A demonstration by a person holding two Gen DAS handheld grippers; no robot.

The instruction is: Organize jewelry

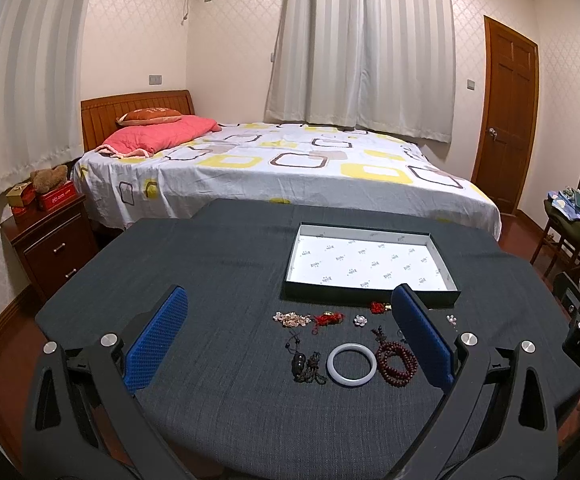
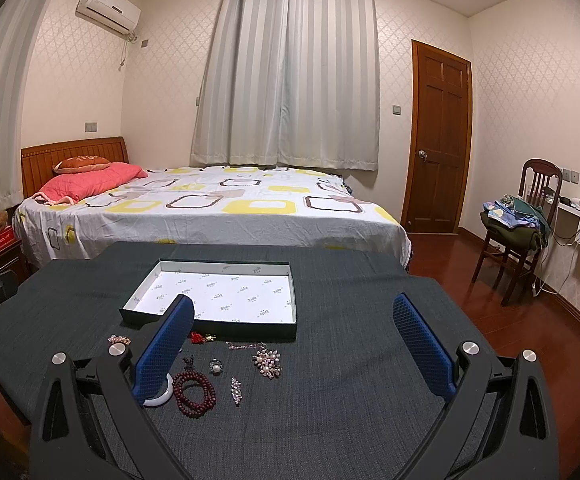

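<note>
Jewelry lies scattered on my table (image 1: 218,264) just in front of the open box (image 1: 369,264): white bangle (image 1: 351,364), red bead bracelet (image 1: 395,362), what looks like a pearl brooch (image 2: 266,364). My left gripper (image 1: 290,328) and right gripper (image 2: 293,344) both hover above with fingers spread wide, holding nothing.

Right claw (image 2: 293,344) spread wide above grey tablecloth (image 2: 349,380), bead bracelet (image 2: 194,394), brooch (image 2: 267,364), empty tray (image 2: 218,294)
</note>
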